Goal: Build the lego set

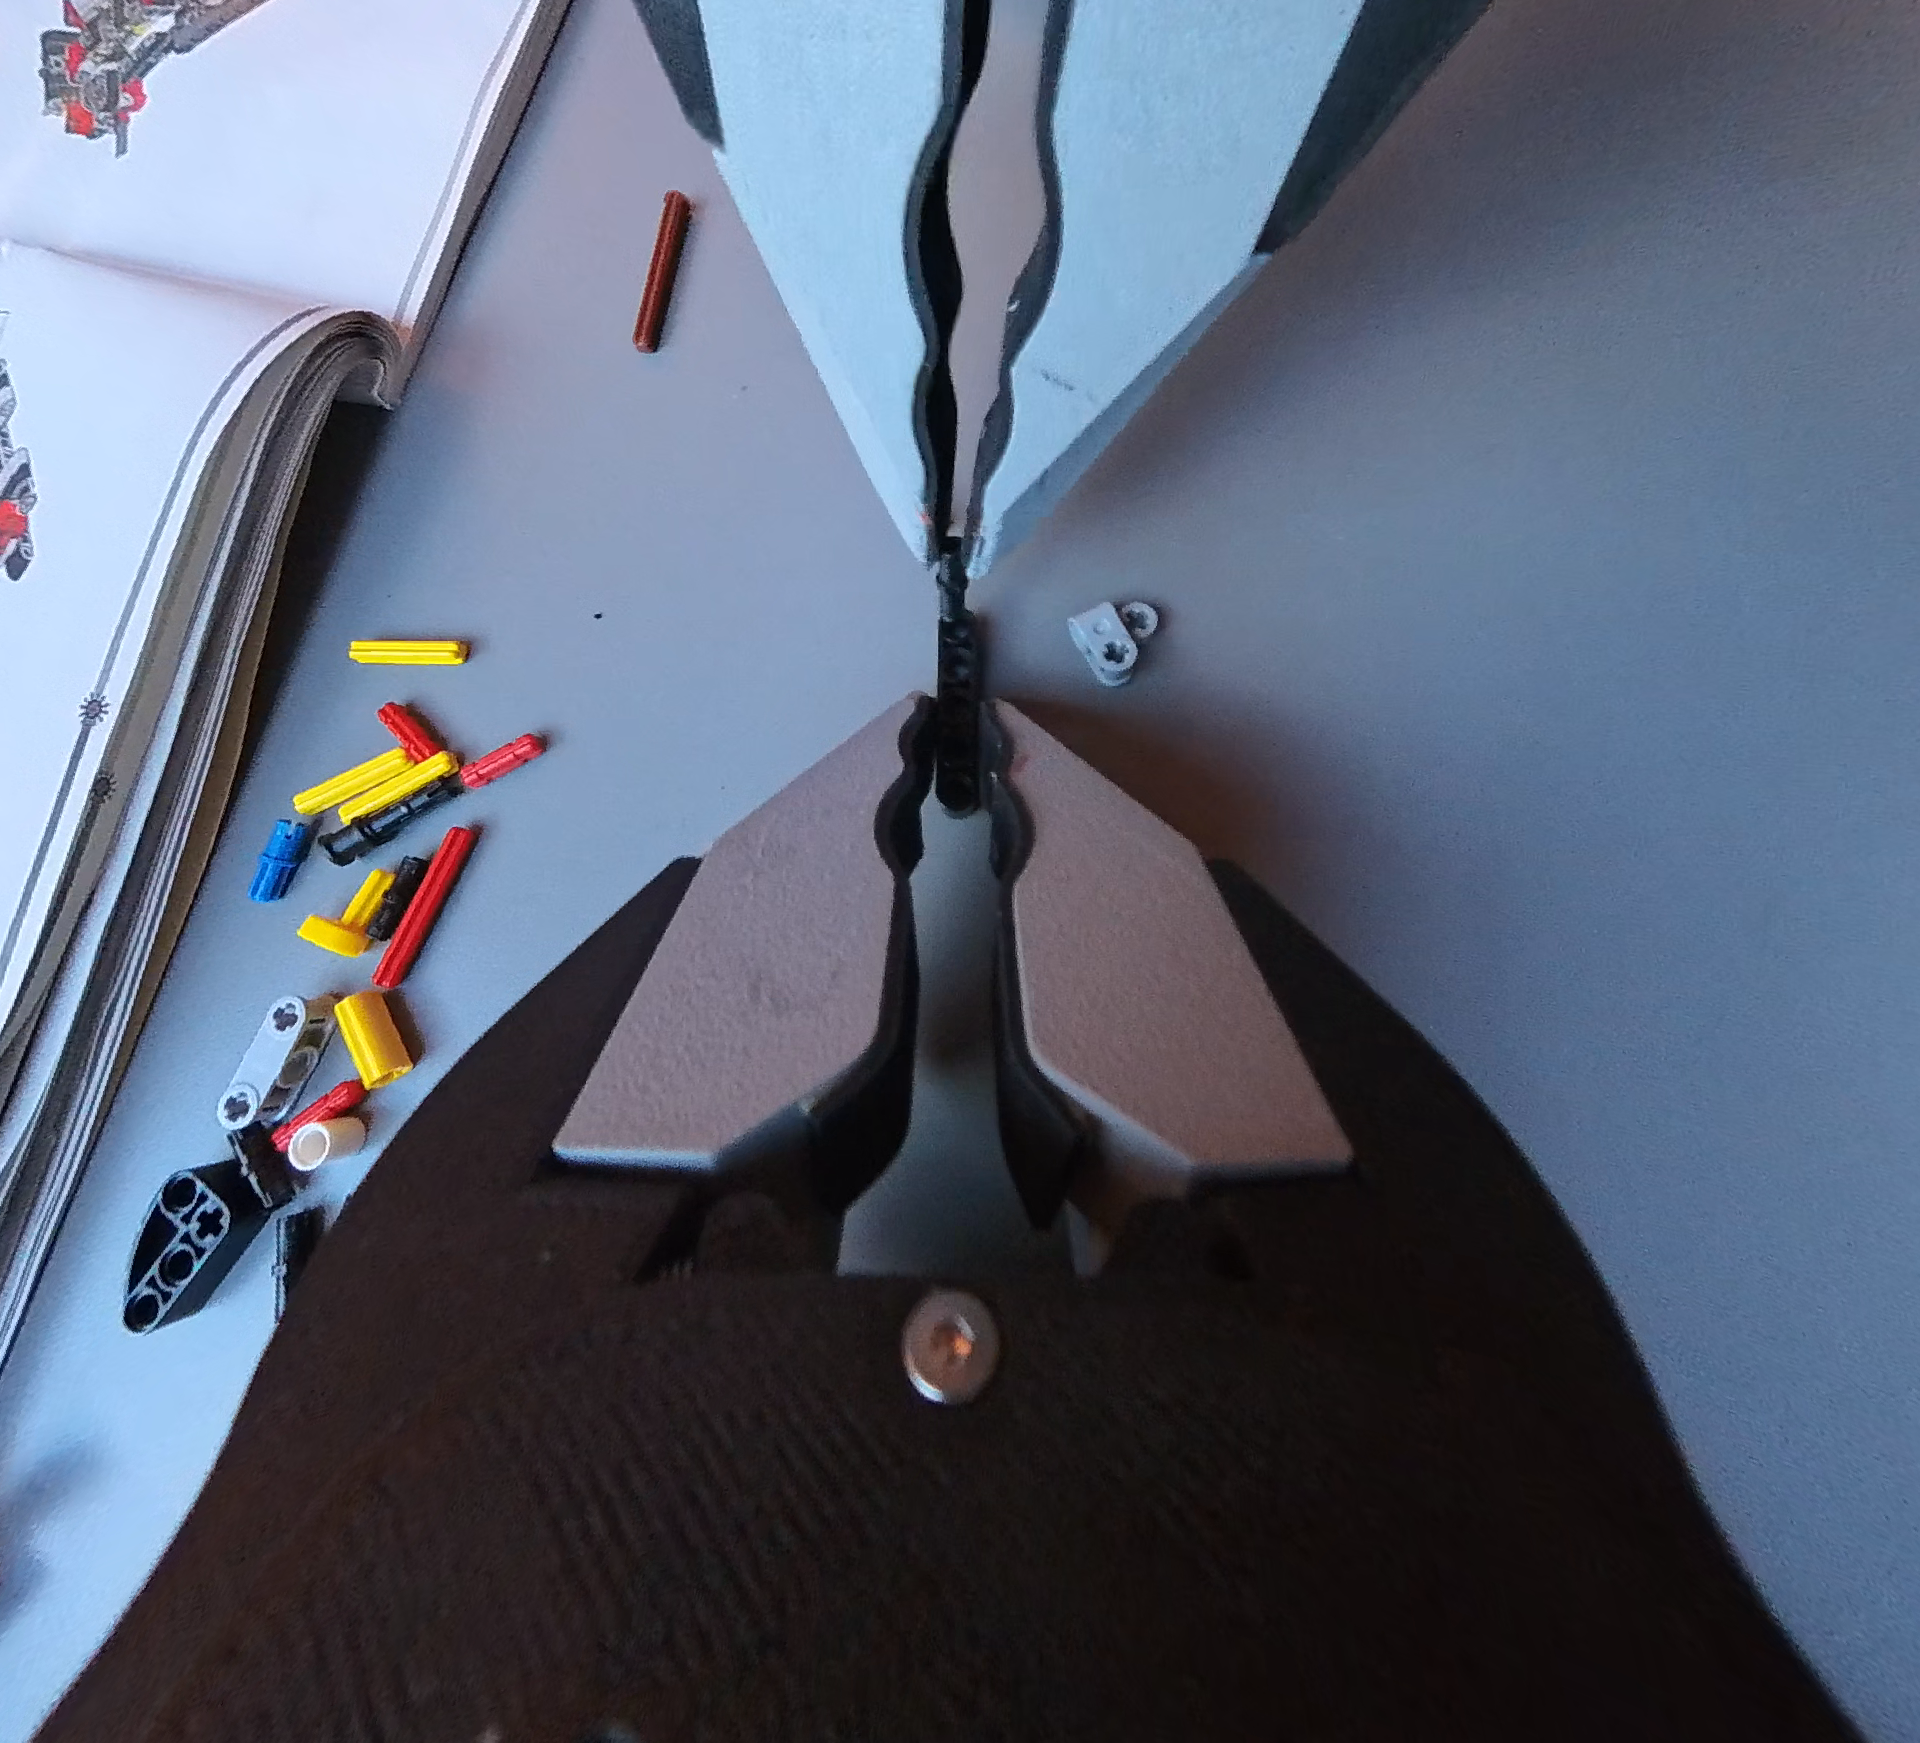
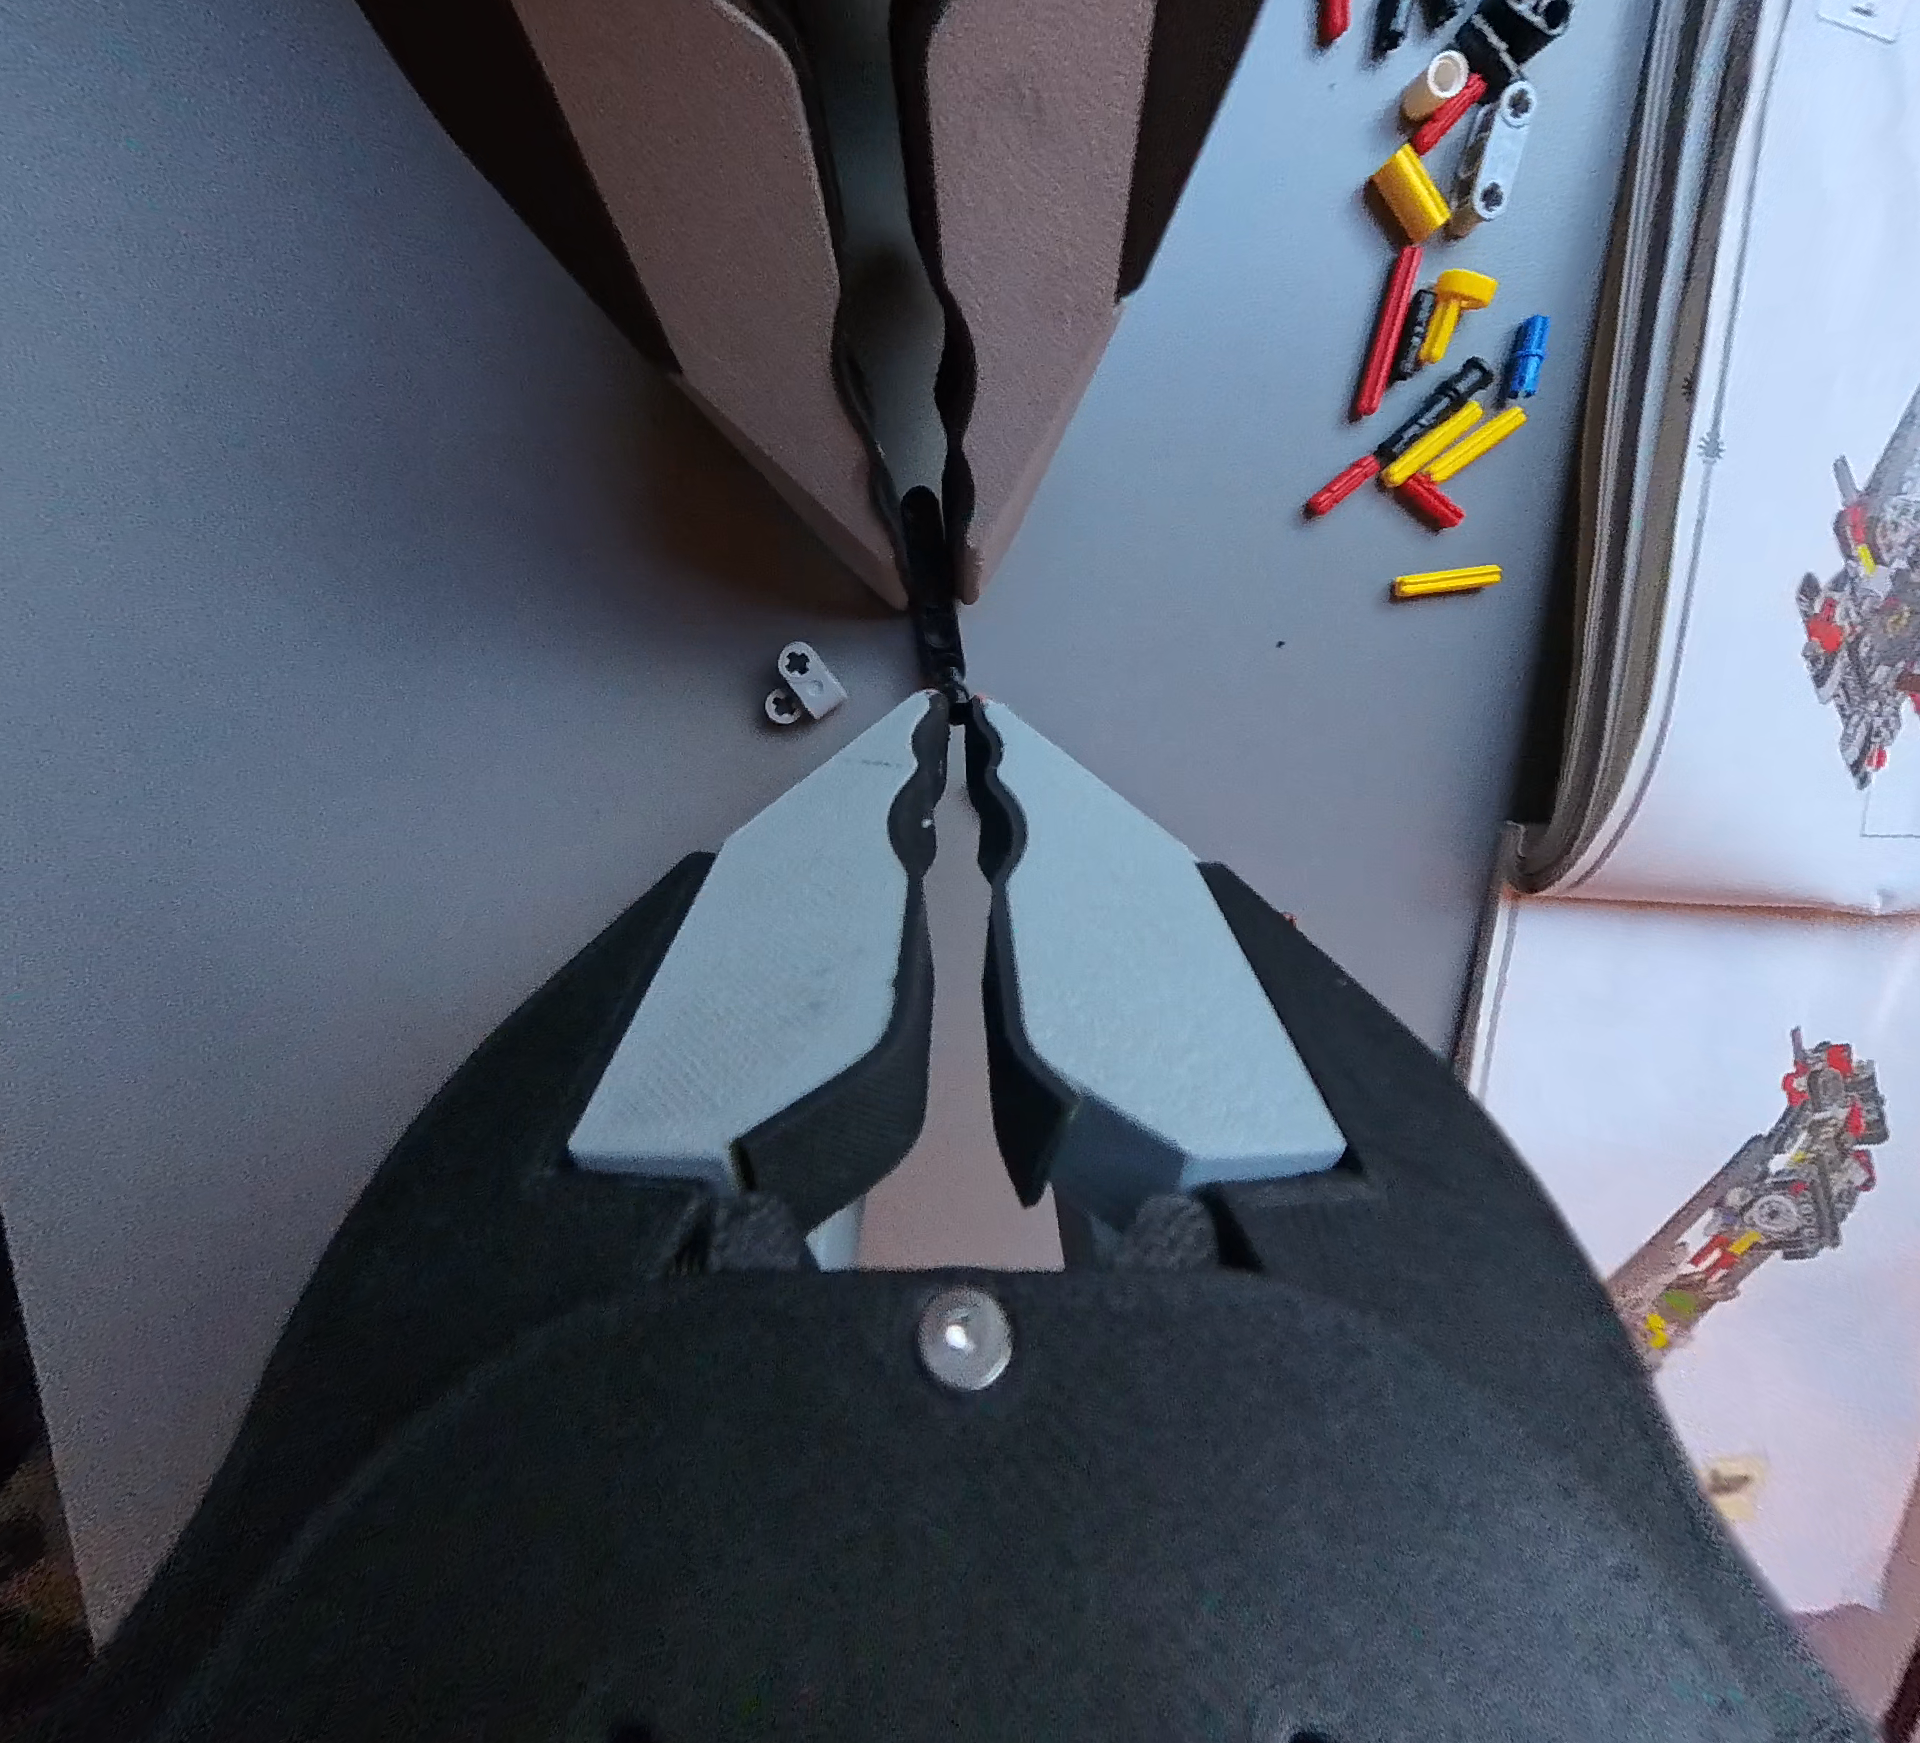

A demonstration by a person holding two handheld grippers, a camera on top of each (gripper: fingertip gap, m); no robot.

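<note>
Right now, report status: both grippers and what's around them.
Left gripper clamps black holed beam. Right gripper pinches black pin at beam's far end. Grey connector lies beside; loose parts by instruction booklet.

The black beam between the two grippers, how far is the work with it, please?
Done: the black beam is pinched in the left gripper. In hand: the right gripper grips a small black pin at the beam's far end; whether it is fully seated cannot be told. Left: the grey connector and the loose coloured pieces beside the open booklet lie unused on the table.
</note>
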